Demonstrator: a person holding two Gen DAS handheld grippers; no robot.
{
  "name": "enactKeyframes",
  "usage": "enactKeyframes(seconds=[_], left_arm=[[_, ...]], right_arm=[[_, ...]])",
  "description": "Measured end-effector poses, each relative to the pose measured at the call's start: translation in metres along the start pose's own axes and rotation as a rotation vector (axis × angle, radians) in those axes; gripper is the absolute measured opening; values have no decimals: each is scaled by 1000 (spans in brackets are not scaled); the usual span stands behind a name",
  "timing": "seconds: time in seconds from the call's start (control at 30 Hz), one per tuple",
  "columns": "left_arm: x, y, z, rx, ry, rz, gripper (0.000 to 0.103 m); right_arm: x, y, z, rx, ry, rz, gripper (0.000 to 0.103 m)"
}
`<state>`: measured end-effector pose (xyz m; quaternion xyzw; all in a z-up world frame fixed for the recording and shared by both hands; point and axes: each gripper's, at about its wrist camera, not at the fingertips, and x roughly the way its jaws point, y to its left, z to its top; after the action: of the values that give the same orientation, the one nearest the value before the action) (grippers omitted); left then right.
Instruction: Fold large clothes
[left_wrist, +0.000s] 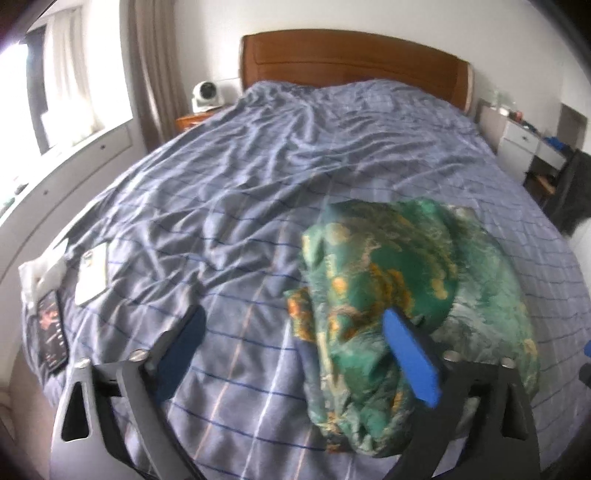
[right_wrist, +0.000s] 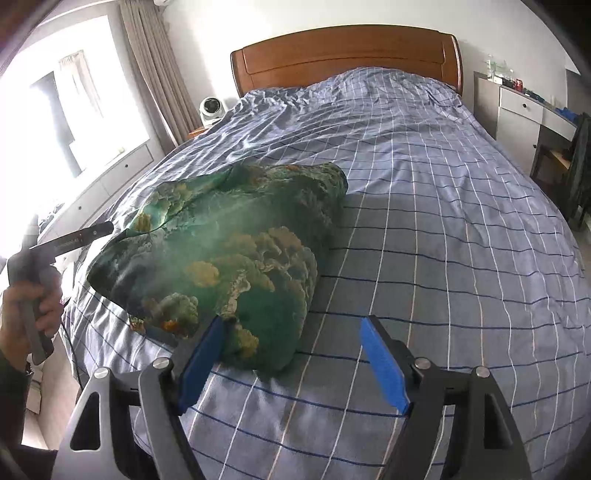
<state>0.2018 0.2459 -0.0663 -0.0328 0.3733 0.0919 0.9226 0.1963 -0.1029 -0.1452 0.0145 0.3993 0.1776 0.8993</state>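
A green garment (right_wrist: 229, 254) with orange and cream cloud-like patches lies bunched in a loose heap on the near half of a bed (right_wrist: 424, 206) covered by a blue checked sheet. The left gripper (left_wrist: 295, 354) hangs over the bed with its jaws spread wide and nothing between them; its right blue pad (left_wrist: 412, 354) shows in front of the heap's near edge, though contact cannot be judged through the blur. The right gripper (right_wrist: 291, 362) also has its jaws wide apart and holds nothing, its left pad (right_wrist: 201, 365) just beside the garment's near end. A phone (left_wrist: 51, 328) and white papers (left_wrist: 90, 275) lie near the bed's left edge.
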Motion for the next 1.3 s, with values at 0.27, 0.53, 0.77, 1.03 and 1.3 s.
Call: enactKeyframes(seconds=[0.27,0.53,0.77,1.03,1.3], left_arm=[[-1,34,-37,-84,69,82,103],[4,54,-81,-235,80,-17,102],[32,59,-106,-297,271,-119,102],[33,54,-117,-282,289,-98,102],[24,64,-112,-343,275,-242,102]], right_arm=[[-16,-5,-3,5,-97,-15,78],[-19,-10,-17,-5,-166,-44,78],[-19,-1,-22,-26,-160,-11,79],[-23,6,-25,-49,-165,-10,79],[-20,5,-27,-33,-144,-2,79]])
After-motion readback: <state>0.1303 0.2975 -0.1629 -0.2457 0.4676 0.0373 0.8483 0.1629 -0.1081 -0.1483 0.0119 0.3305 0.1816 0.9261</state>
